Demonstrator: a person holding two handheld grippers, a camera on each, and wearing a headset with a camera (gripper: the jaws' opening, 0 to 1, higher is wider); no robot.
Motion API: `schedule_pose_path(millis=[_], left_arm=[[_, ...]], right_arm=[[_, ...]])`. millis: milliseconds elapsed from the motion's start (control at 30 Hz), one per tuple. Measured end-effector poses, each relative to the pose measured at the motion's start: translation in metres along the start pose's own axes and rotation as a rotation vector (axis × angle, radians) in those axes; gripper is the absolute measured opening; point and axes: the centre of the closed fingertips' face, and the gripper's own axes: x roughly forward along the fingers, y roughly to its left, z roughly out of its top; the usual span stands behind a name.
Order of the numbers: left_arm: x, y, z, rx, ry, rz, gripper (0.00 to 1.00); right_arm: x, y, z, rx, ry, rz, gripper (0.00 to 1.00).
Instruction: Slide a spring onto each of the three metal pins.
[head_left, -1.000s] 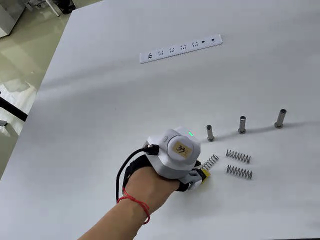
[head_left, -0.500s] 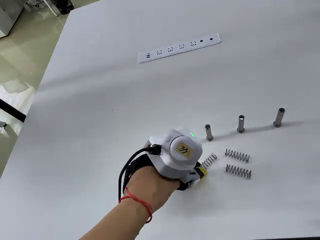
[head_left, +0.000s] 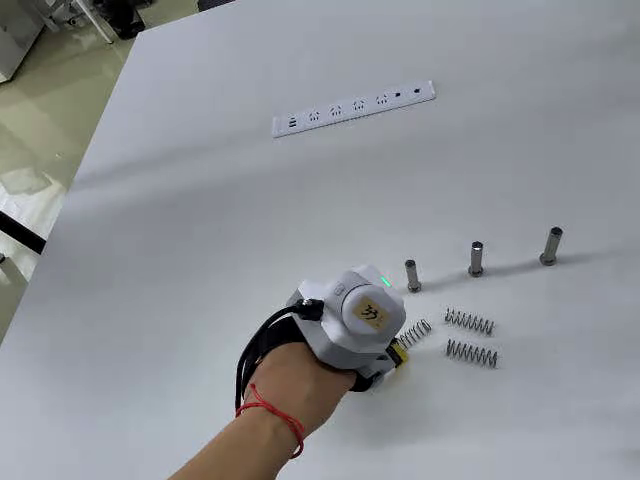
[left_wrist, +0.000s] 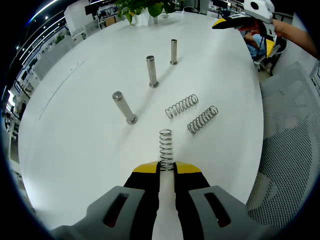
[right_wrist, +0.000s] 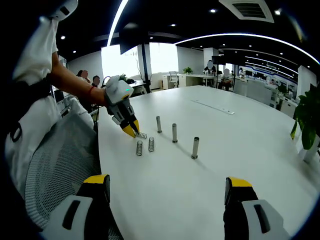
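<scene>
Three upright metal pins (head_left: 412, 275) (head_left: 476, 258) (head_left: 551, 245) stand in a row on the white table. Just in front of them lie two loose springs (head_left: 469, 321) (head_left: 472, 353). My left gripper (head_left: 397, 351) is shut on the near end of a third spring (head_left: 414, 332), which lies on the table and points toward the nearest pin (left_wrist: 124, 107). In the left gripper view this spring (left_wrist: 166, 147) runs out from between the yellow tips of the left gripper (left_wrist: 166, 167). My right gripper (right_wrist: 167, 187) is open and holds nothing, well back from the pins (right_wrist: 174, 133).
A white power strip (head_left: 354, 107) lies far back on the table (head_left: 200, 220). A mesh office chair (left_wrist: 295, 150) stands at the table's edge to the right in the left gripper view. A person's sleeve and arm (right_wrist: 55, 75) are at the left of the right gripper view.
The head camera has shifted a little, so everything sits slightly lower and to the left. The left gripper stays at the spring's near end; pins and loose springs have not moved.
</scene>
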Motion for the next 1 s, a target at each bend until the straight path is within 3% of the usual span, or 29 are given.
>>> schedule_pose_path(millis=[700, 1000], left_arm=[[-0.010, -0.002, -0.011, -0.014, -0.017, -0.013, 0.07], [-0.025, -0.004, -0.008, -0.021, -0.061, -0.011, 0.07]], right_arm=[[0.001, 0.003, 0.006, -0.006, 0.006, -0.002, 0.94], [0.001, 0.004, 0.013, -0.016, 0.002, -0.007, 0.93]])
